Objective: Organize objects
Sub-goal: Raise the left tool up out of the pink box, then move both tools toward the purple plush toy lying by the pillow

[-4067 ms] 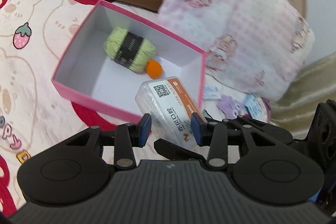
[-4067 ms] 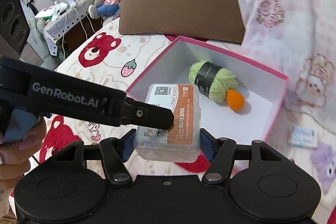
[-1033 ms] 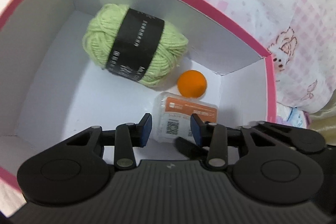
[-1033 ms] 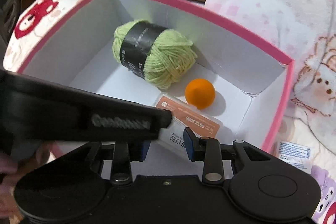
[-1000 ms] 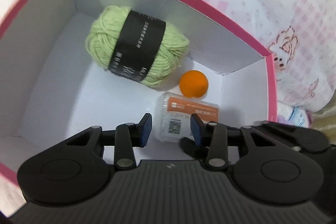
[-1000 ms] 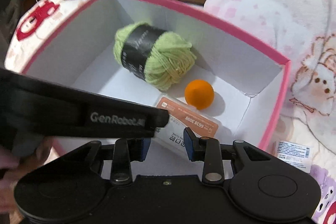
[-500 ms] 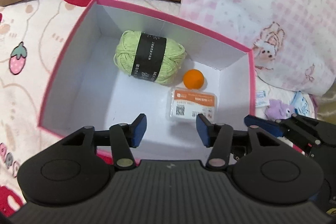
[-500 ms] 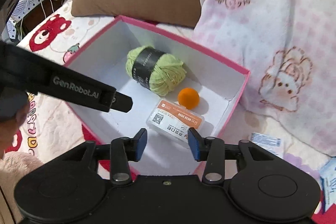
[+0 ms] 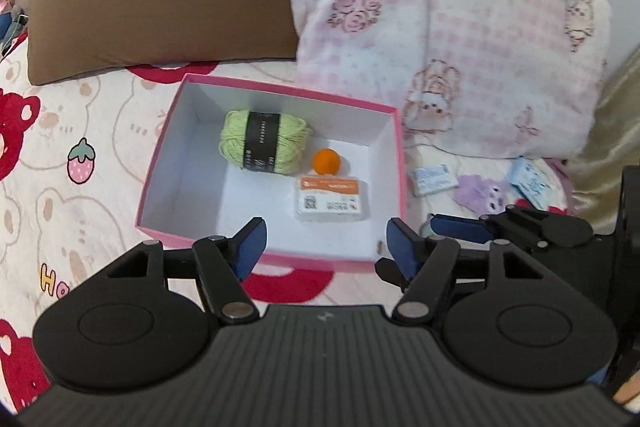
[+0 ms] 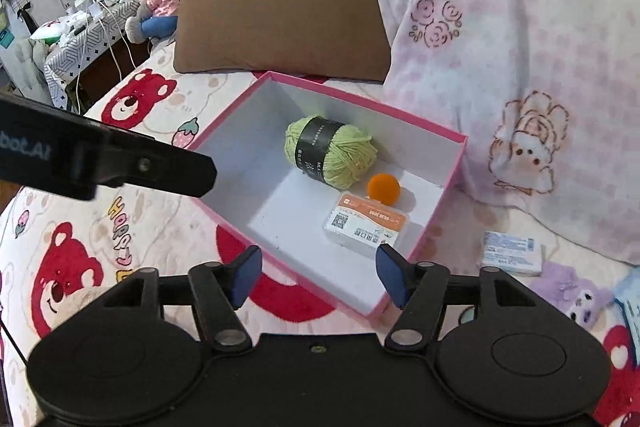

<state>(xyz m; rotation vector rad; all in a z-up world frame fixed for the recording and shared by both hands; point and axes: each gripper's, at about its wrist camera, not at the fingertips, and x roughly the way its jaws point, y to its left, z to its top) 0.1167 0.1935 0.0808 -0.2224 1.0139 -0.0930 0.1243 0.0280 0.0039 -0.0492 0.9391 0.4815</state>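
While both tools hang empty above the bed (image 10: pixel 168 227), the left hand-held gripper (image 9: pixel 322 243) has its blue pads wide apart over the near rim of the pink box (image 9: pixel 402 163); the right hand-held gripper (image 10: pixel 316 273) is spread just as wide, with nothing between its fingers. The box holds three things: a green yarn skein (image 9: pixel 264 143) at about 11 o'clock on its white floor, a small orange ball (image 9: pixel 326 161) just beside it toward 1 o'clock, and a clear plastic case with an orange label (image 9: pixel 330 199) at 4 o'clock, lying flat near the right wall. Still loose on the bedspread, at 3 o'clock of the box, lie a small blue-and-white packet (image 10: pixel 510 253), a purple plush toy (image 10: pixel 568 289) and a second packet (image 9: pixel 530 187). The packets look light and thin, likely soft and crinkly, so a pinch across the short sides seems best; the plush should squash easily and could be taken round its middle.
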